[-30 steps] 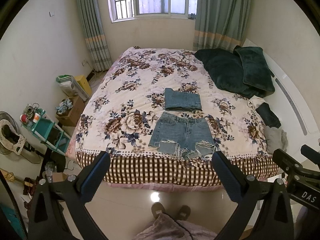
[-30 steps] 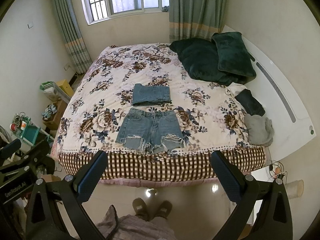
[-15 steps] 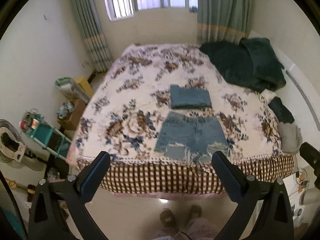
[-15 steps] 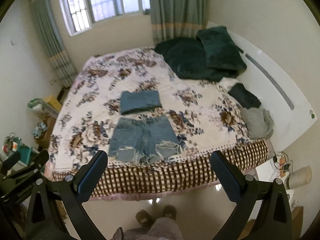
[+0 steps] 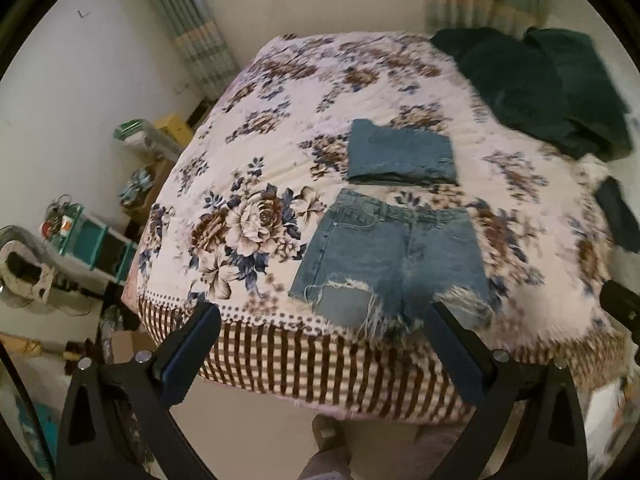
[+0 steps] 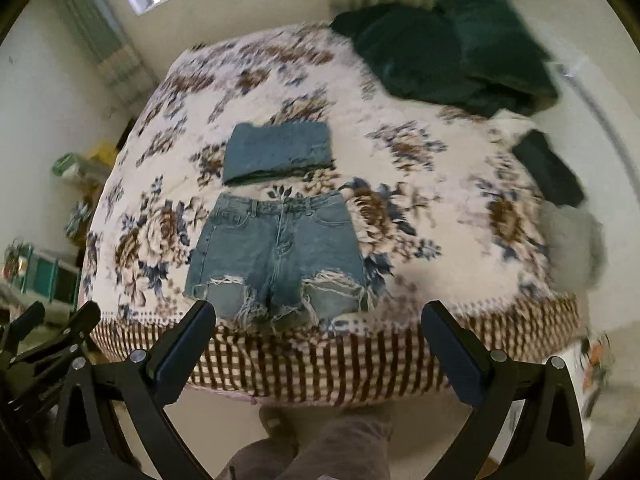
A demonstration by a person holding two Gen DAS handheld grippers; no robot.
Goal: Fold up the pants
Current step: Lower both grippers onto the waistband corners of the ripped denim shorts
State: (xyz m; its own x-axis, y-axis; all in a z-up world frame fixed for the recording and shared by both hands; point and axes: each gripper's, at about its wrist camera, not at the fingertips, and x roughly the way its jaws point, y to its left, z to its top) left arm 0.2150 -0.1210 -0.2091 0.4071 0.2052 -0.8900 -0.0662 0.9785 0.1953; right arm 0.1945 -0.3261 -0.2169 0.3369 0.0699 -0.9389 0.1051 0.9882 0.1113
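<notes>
Floral-quilted bed filling both views, with dark green pillows at its far right. Denim shorts spread flat near the checked foot edge, folded denim piece just beyond the waistband. Left gripper and right gripper both spread wide, empty, short of the bed.

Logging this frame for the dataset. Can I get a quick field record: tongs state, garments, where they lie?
left tongs: open, empty, short of the bed edge
right tongs: open, empty, short of the bed edge
denim shorts: spread flat, unfolded, frayed hems toward the near edge
folded denim piece: already folded, just beyond the shorts' waistband
bed: floral cover, checked border
dark green bedding: piled at far right
</notes>
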